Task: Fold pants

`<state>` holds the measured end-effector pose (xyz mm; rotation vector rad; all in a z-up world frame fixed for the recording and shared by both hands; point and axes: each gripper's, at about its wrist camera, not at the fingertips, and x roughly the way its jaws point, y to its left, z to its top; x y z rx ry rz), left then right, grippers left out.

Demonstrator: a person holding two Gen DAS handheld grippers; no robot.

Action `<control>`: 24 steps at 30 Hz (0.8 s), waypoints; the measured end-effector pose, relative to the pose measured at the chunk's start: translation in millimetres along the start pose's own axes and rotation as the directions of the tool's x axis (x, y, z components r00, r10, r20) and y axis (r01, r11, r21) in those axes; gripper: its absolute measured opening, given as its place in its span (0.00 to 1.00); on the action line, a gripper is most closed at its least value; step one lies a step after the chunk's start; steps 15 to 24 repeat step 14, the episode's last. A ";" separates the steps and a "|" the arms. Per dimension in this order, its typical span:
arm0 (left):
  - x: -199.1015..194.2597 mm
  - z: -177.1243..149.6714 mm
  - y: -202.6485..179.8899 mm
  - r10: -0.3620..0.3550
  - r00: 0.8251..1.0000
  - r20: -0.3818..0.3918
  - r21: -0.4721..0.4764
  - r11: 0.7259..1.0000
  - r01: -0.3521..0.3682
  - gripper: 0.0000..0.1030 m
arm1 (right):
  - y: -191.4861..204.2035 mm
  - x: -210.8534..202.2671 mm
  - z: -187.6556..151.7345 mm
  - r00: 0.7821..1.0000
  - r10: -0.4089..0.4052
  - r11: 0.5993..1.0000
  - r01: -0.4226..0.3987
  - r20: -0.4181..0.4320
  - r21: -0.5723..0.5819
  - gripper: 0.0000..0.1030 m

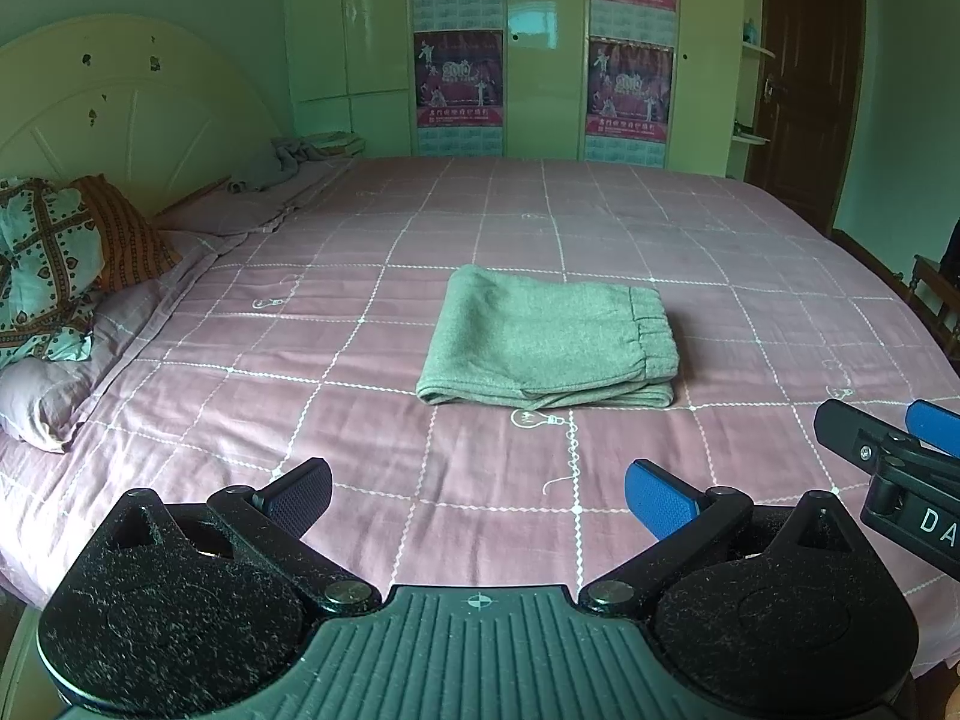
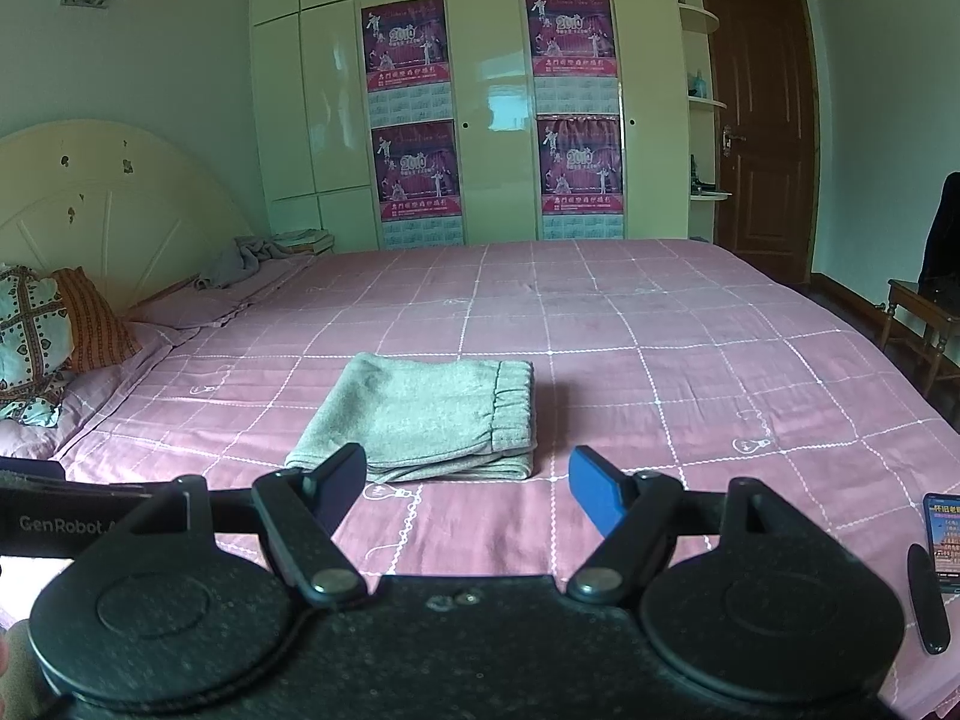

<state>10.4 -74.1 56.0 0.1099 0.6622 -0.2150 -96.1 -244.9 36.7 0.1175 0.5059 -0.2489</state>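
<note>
Near the pants (image 1: 549, 343) on the bed (image 1: 750, 312) | folded already, we reckon | both grippers' fingers (image 1: 657, 498) wide open, empty | next: just back off

Two wrist cams, both low at the near edge of the bed (image 1: 750, 252)

Each looks across and slightly down toward the wardrobe (image 2: 480, 90), the left cam nearer and tilted lower. Both share the folded pants (image 1: 546, 339), headboard (image 2: 114, 204), posters (image 2: 408, 42) and door (image 2: 762, 120).
</note>
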 end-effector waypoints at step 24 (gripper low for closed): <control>17.7 13.5 -6.3 -0.033 0.999 0.015 0.045 0.998 0.032 1.00 | -0.5 10.5 -4.6 1.000 -0.005 1.000 0.005 -0.008 0.002 0.72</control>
